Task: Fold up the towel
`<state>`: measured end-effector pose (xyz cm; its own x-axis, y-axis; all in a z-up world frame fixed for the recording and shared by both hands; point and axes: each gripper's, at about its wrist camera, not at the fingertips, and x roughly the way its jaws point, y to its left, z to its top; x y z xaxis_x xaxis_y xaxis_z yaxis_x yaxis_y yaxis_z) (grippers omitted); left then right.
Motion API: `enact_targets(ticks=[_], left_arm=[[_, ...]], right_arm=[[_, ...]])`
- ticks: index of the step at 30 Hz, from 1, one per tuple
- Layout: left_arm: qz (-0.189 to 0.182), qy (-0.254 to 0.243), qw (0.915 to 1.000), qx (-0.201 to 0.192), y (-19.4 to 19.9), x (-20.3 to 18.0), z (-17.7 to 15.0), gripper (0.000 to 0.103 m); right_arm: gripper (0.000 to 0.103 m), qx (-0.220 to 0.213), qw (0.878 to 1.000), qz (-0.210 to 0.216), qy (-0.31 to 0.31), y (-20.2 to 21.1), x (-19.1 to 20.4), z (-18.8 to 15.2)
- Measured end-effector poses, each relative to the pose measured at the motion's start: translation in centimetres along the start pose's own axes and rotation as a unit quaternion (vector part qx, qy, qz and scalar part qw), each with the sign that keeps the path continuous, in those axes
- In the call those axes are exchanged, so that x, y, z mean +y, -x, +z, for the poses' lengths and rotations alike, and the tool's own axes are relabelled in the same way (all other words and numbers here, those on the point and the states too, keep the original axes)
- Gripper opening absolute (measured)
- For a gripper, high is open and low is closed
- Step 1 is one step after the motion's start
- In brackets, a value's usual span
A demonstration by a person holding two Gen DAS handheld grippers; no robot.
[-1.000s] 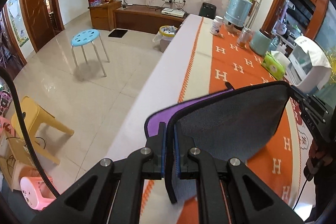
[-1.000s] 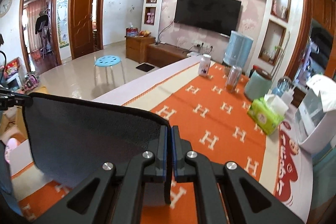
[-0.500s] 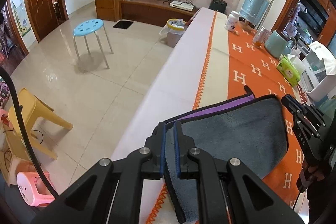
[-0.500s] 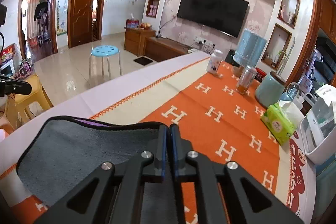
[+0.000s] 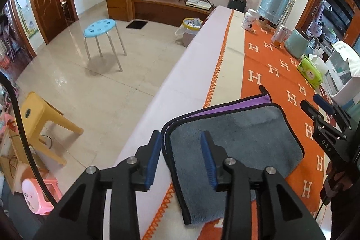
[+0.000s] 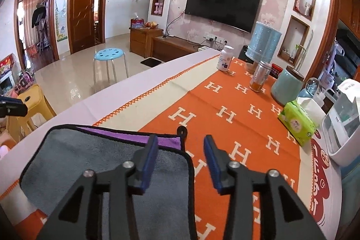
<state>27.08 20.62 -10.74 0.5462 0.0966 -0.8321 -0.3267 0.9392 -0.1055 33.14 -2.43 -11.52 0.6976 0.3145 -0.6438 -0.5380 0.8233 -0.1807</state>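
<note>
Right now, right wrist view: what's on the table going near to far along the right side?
Green tissue pack → teal ceramic jar → glass with orange liquid → white pill bottle.

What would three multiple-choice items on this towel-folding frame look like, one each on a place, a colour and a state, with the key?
1. Where does the towel lie?
A. On the blue stool
B. On the orange tablecloth near the table's edge
C. On the floor

2. What colour shows along the far edge beneath the towel's grey top layer?
A. Purple
B. Green
C. White

3. How do the left gripper and right gripper stand?
A. Both shut on the towel
B. Only the left is open
C. Both open, holding nothing

Key: 1 B, it lies flat on the cloth by the edge; 2 A, a purple strip shows past the grey; 3 C, each pair of blue pads stands apart, nothing between them.
</note>
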Motion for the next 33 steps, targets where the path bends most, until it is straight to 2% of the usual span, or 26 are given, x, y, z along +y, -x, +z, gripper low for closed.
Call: enact_targets(ticks=[4, 7, 17, 23, 27, 33], left_arm=[[-0.006, 0.009, 0.9999, -0.011, 2.3, -0.8, -0.9, 0.037], [-0.005, 0.016, 0.9996, -0.022, 4.3, -1.3, -2.1, 0.045], [0.005, 0.048, 0.9986, -0.021, 9.5, -2.9, -7.2, 0.046], [0.012, 0.054, 0.9984, -0.002, 11.1, -4.1, -10.5, 0.047], [0.005, 0.045, 0.9989, 0.013, 12.0, -5.0, -12.8, 0.056], [-0.015, 0.004, 0.9989, 0.043, 11.9, -6.3, -15.4, 0.066]], right_arm=[[0.056, -0.002, 1.0, 0.009, -0.012, 1.8, -0.7, 0.0], [0.06, -0.008, 1.0, 0.017, -0.024, 3.3, -1.2, -0.2], [0.074, -0.011, 0.998, 0.052, -0.035, 8.9, -1.8, -2.5], [0.078, 0.016, 0.996, 0.074, -0.046, 11.4, -1.3, -5.3], [0.084, 0.043, 0.994, 0.083, -0.056, 13.0, -0.9, -7.5], [0.085, 0.095, 0.987, 0.089, -0.093, 15.6, -0.7, -11.5]])
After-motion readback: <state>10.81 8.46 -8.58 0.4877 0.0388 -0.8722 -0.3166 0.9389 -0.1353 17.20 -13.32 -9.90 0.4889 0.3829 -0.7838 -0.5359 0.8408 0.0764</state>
